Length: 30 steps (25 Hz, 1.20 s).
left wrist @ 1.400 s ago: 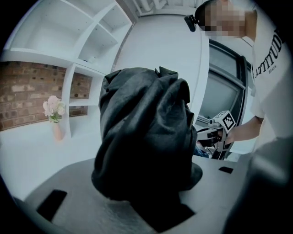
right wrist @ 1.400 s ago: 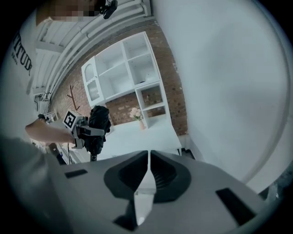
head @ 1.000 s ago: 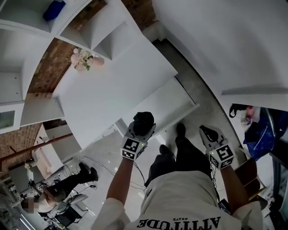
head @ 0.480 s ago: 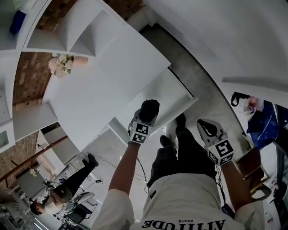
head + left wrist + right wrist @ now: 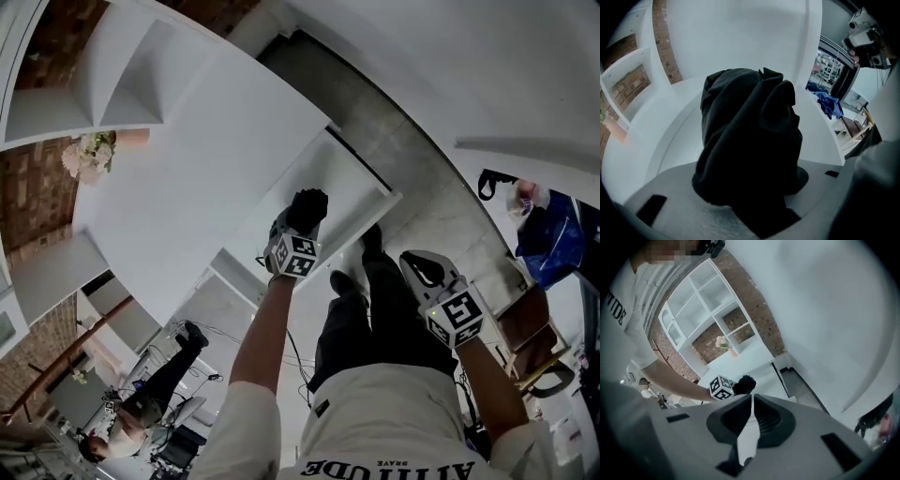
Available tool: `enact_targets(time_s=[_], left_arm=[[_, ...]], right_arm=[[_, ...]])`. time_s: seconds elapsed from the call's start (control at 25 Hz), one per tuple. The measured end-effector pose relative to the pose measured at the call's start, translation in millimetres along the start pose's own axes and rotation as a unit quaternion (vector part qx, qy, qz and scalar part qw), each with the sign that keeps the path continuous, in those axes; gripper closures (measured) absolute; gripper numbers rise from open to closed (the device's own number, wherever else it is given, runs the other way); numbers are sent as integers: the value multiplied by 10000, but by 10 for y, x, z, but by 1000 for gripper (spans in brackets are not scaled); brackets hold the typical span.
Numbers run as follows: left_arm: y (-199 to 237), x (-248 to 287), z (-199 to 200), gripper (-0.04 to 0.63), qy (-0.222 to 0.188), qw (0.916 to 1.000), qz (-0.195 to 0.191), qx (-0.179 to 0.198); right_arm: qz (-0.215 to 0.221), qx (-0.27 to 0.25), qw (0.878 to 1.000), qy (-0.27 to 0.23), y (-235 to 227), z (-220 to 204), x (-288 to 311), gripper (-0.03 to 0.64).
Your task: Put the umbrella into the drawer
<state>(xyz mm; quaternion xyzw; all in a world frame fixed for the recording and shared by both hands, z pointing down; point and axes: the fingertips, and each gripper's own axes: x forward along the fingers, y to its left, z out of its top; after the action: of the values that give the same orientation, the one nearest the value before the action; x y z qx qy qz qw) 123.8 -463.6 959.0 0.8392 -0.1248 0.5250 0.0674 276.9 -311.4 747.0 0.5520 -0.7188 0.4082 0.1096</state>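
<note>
The soft black fabric folded umbrella (image 5: 749, 136) looks light and squashy. The fingers of the left gripper (image 5: 750, 176) grasp its bunched middle, a secure hold. The right gripper (image 5: 751, 404) has its fingers clenched on nothing.

Drawer (image 5: 356, 183) open upward, seemingly unobstructed; cabinet top (image 5: 206, 169) borders far side.

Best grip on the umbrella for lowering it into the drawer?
Probably one end of the folded umbrella, coming from above as the left gripper does: the soft bundle squeezes between the jaws and its free end points down toward the open drawer.
</note>
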Motion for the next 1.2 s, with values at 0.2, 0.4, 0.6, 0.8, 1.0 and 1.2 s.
enact_targets(time_s=[0.2, 0.4, 0.6, 0.8, 1.0, 1.2], left_arm=[[-50, 265, -44, 358, 72, 9999, 66, -96], [-163, 387, -135, 336, 335, 9994, -46, 7], [-208, 398, -215, 290, 489, 9985, -198, -119], [-198, 185, -123, 274, 341, 9993, -82, -128], [-42, -242, 62, 275, 4, 9995, 227, -239], [15, -783, 220, 280, -480, 9951, 342, -791]], right_arm=[[-93, 107, 9999, 41, -95, -94, 10, 581], [-159, 164, 9997, 91, -159, -152, -3, 581], [-115, 142, 9998, 102, -190, -157, -14, 580], [-18, 66, 10000, 64, -147, -100, -20, 581], [169, -149, 9997, -52, 1, 101, -8, 581], [325, -473, 9983, -121, 154, 322, -62, 581]])
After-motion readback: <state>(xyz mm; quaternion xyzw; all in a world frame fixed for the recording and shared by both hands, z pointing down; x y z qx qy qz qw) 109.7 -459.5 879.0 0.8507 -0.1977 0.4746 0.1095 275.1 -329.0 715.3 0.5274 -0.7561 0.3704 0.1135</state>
